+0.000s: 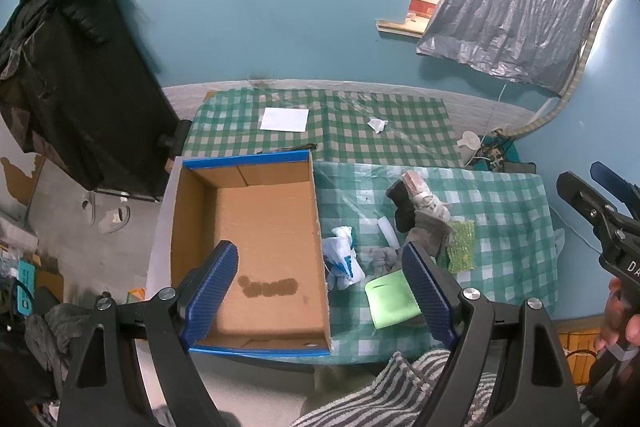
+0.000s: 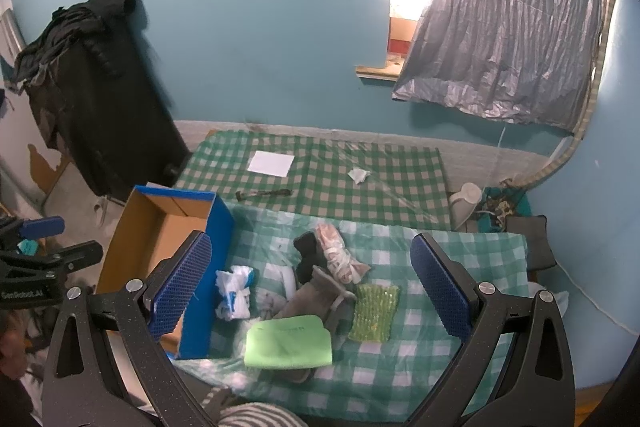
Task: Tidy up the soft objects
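Note:
An open cardboard box (image 1: 260,227) (image 2: 160,223) with blue edges sits on the left of a green checked table; nothing lies in it. Right of it lies a heap of soft things: a knotted white and blue cloth (image 1: 342,261) (image 2: 235,291), a light green folded cloth (image 1: 390,301) (image 2: 288,345), a grey cloth (image 2: 316,297), a black sock (image 1: 404,205) (image 2: 308,255), a pale bundle (image 1: 426,197) (image 2: 338,255) and a green scrubber (image 1: 462,245) (image 2: 374,313). My left gripper (image 1: 320,295) hangs open above the box's right wall. My right gripper (image 2: 310,291) hangs open above the heap.
A farther checked table carries a white paper (image 1: 285,119) (image 2: 271,163), a crumpled scrap (image 1: 377,124) (image 2: 358,174) and a dark tool (image 2: 264,194). Dark clothes (image 1: 68,67) hang at left. A grey curtain (image 2: 508,11) hangs at right. A striped sleeve (image 1: 400,387) shows below.

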`<state>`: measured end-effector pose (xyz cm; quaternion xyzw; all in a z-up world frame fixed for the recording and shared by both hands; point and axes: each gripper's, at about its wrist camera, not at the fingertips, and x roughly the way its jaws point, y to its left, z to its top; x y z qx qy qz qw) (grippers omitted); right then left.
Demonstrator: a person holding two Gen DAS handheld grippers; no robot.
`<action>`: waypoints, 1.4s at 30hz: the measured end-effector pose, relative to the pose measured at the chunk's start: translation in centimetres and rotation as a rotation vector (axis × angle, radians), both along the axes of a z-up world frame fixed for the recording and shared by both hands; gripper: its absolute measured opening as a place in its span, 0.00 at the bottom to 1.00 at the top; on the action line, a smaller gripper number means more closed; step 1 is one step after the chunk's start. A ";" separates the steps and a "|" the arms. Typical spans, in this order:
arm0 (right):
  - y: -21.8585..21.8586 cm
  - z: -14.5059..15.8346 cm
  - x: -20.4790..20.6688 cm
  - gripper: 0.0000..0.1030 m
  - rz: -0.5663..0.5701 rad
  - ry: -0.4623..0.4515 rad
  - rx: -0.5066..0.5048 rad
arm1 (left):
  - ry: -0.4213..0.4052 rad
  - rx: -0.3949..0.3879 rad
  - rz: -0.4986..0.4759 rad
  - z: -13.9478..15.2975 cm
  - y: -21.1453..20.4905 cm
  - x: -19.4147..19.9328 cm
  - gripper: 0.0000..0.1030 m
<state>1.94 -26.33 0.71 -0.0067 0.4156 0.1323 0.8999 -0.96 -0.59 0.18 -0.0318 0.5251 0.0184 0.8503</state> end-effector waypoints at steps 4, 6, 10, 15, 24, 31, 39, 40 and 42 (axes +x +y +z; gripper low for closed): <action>0.0 0.0 0.0 0.97 0.001 0.001 0.000 | -0.001 -0.002 -0.001 0.0 -0.1 -0.1 0.83; 0.0 0.0 0.0 0.97 0.000 0.001 0.000 | -0.002 -0.001 -0.001 -0.1 -0.1 -0.2 0.83; 0.1 0.0 0.0 0.97 0.000 0.001 0.000 | -0.003 -0.001 -0.001 -0.1 -0.2 -0.2 0.83; 0.2 -0.2 -0.4 0.97 0.000 0.004 -0.001 | -0.001 0.002 -0.004 -0.2 -0.5 -0.4 0.83; 0.1 -0.3 -0.3 0.97 0.001 0.007 -0.002 | 0.005 0.005 -0.022 -0.3 -1.4 -0.8 0.83; 0.1 -0.6 -0.6 0.97 0.001 0.008 -0.001 | 0.007 0.004 -0.028 -0.3 -1.5 -0.6 0.83; 0.1 -1.0 -0.7 0.97 0.002 0.013 -0.005 | 0.008 0.004 -0.029 -0.3 -1.9 -0.7 0.83; 0.1 -1.0 -0.7 0.97 0.002 0.014 -0.005 | 0.009 0.004 -0.029 -0.3 -1.9 -0.7 0.83; 0.0 -1.2 -0.9 0.97 0.003 0.015 -0.004 | 0.009 0.004 -0.028 -0.3 -2.0 -0.8 0.83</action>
